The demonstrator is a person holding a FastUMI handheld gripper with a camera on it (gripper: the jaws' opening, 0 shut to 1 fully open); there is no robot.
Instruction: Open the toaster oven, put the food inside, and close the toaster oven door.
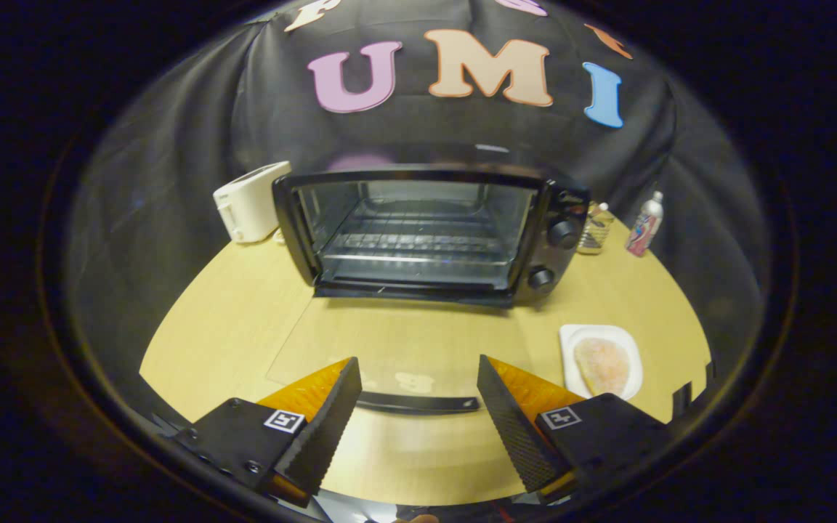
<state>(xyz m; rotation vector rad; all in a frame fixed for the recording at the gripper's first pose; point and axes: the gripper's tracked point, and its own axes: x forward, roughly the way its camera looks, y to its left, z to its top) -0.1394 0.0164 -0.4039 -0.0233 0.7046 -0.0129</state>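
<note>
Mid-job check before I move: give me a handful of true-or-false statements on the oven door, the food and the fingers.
1. The black toaster oven has its glass door folded down flat on the table. True.
2. The pale round food lies on the oven's wire rack. False: it sits on the white square plate, beside the door.
3. The gripper is shut on the door's dark handle. False: the fingers are spread, holding nothing.
4. A white toaster stands beside the oven. True.

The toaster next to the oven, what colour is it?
The toaster is white, in the gripper view, left of the black toaster oven. The gripper is open.
</note>
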